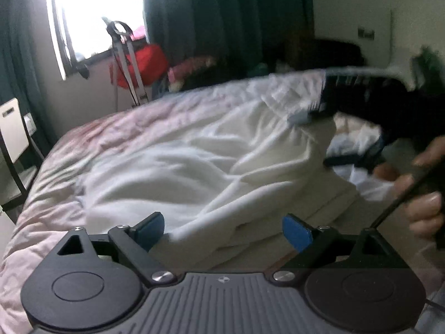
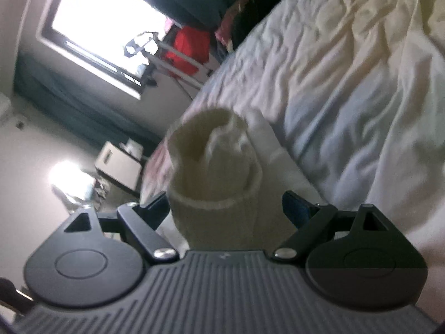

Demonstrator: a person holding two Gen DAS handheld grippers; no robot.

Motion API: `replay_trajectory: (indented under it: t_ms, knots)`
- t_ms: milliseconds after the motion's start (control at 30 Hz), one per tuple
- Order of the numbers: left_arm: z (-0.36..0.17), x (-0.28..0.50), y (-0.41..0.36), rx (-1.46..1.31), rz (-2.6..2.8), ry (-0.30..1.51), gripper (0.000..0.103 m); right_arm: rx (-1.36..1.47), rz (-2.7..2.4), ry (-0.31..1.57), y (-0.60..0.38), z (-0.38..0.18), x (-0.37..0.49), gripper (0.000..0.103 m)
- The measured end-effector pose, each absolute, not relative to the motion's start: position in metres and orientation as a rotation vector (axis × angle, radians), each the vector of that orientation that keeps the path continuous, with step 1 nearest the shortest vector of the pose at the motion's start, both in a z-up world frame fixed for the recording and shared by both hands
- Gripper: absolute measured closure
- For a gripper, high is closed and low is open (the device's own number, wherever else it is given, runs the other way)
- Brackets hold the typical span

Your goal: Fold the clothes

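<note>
White garment [image 1: 194, 167], one, spread crumpled across middle of bed [image 1: 50, 208]; cuff [image 2: 214, 172] near bed's edge. Pink-white bedding, window [image 1: 97, 8], dark curtains. Left gripper [image 1: 224, 229] jaws wide, garment fold between, unpressed. Right gripper [image 2: 226, 208] jaws wide, cuff between, not pinched.

White garment [image 1: 211, 164] on a pale pink, faintly mottled bedspread [image 1: 55, 189]; its ribbed cuff [image 2: 214, 172] looks cream. Left gripper [image 1: 224, 231]: black arms, blue pads [image 1: 296, 232], grey ridged body. Right gripper [image 2: 226, 208]: same black and grey, pads dark blue. Curtains [image 1: 222, 14] dark teal, bag [image 1: 141, 64] red by the window, walls off-white, chair [image 1: 12, 128] cream with black frame
</note>
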State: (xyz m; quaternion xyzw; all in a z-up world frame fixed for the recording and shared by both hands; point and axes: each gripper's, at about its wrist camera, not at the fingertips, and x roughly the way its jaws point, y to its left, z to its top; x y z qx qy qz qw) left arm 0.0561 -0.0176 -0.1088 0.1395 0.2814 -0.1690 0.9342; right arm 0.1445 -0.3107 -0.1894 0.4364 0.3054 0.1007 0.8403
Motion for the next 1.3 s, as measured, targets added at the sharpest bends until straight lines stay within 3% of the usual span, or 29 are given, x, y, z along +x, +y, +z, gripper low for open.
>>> replay_trajectory:
  t_ms: [333, 400, 467, 567, 733, 867, 1000, 1100, 1167, 1267, 1300]
  knots:
    - [-0.085, 0.031, 0.002, 0.199, -0.243, 0.464, 0.005, 0.777, 0.247, 0.55, -0.275, -0.192, 0.152, 0.015]
    - [-0.088, 0.037, 0.006, 0.213, -0.217, 0.469, 0.004, 0.744, 0.203, 0.562, -0.272, -0.193, 0.157, 0.031]
    - [-0.092, 0.044, 0.01, 0.227, -0.193, 0.475, 0.004, 0.723, 0.157, 0.582, -0.272, -0.194, 0.16, 0.056]
    - [-0.096, 0.051, 0.009, 0.252, -0.186, 0.488, 0.004, 0.718, 0.136, 0.559, -0.276, -0.191, 0.157, 0.069]
    - [-0.102, 0.05, 0.006, 0.31, -0.203, 0.461, 0.003, 0.7, 0.154, 0.413, -0.281, -0.167, 0.142, 0.077]
    - [-0.104, 0.055, 0.015, 0.208, -0.232, 0.511, 0.003, 0.675, 0.092, 0.338, -0.297, -0.154, 0.126, 0.077]
    - [-0.109, 0.065, 0.022, 0.134, -0.224, 0.569, 0.003, 0.744, -0.011, 0.544, -0.316, -0.184, 0.14, 0.072]
    - [-0.11, 0.07, 0.037, 0.033, -0.211, 0.597, 0.003, 0.871, -0.017, 0.579, -0.332, -0.199, 0.141, 0.059]
    - [-0.109, 0.073, 0.049, -0.045, -0.199, 0.608, 0.003, 0.884, -0.026, 0.6, -0.334, -0.2, 0.143, 0.041]
    - [-0.107, 0.077, 0.065, -0.147, -0.184, 0.63, 0.003, 0.89, -0.026, 0.655, -0.332, -0.207, 0.145, 0.023]
    - [-0.108, 0.079, 0.069, -0.175, -0.177, 0.642, 0.003, 0.893, -0.026, 0.68, -0.331, -0.211, 0.146, 0.022]
